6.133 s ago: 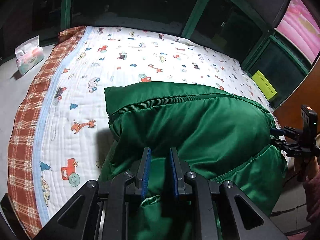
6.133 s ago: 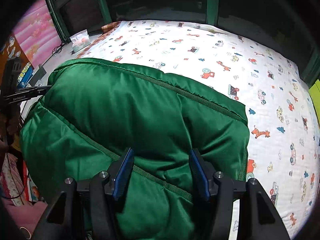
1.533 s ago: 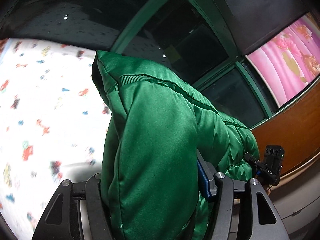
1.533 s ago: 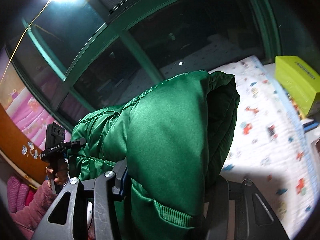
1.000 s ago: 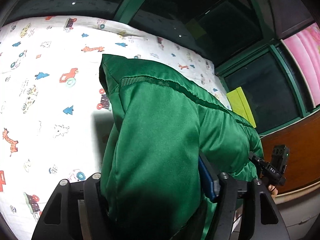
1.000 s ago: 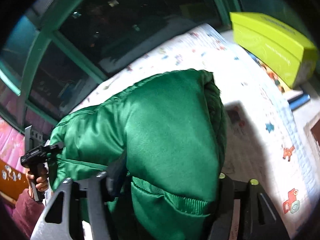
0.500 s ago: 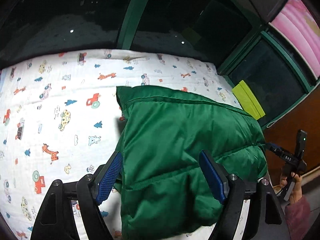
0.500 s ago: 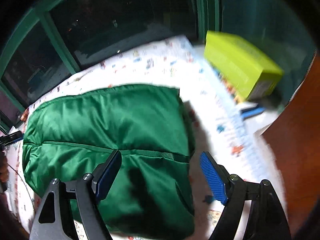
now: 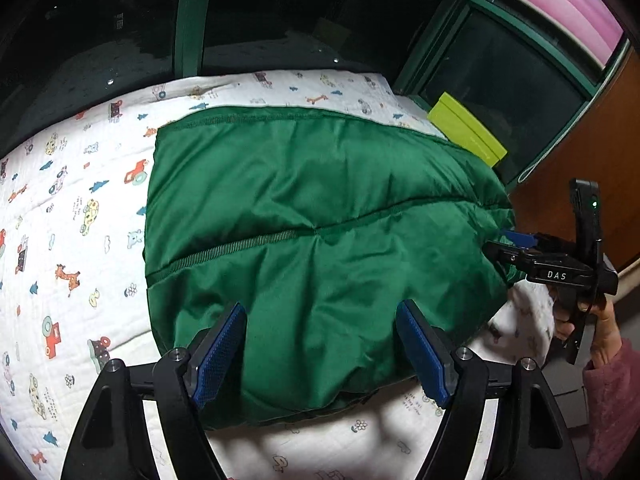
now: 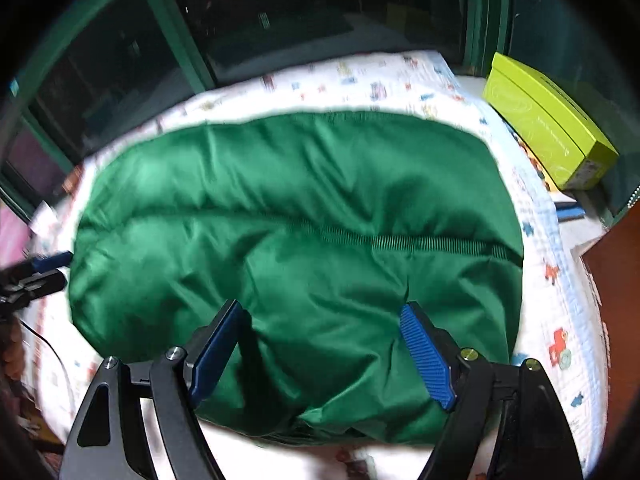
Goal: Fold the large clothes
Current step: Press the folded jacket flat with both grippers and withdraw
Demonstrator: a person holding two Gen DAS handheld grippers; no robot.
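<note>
Both grippers (image 9: 322,350) (image 10: 324,352) gape over the green jacket (image 9: 316,232), lying crosswise.

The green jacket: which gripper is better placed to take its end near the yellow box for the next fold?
Probably the right gripper: it is open right at that end of the jacket, nearest the yellow box. The left gripper, also open, hovers over the near edge, farther away.

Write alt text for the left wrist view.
A folded green padded jacket lies on a cartoon-print quilt, framed by the open left gripper. The right gripper sits at its far right edge; a lime box lies beyond.
</note>
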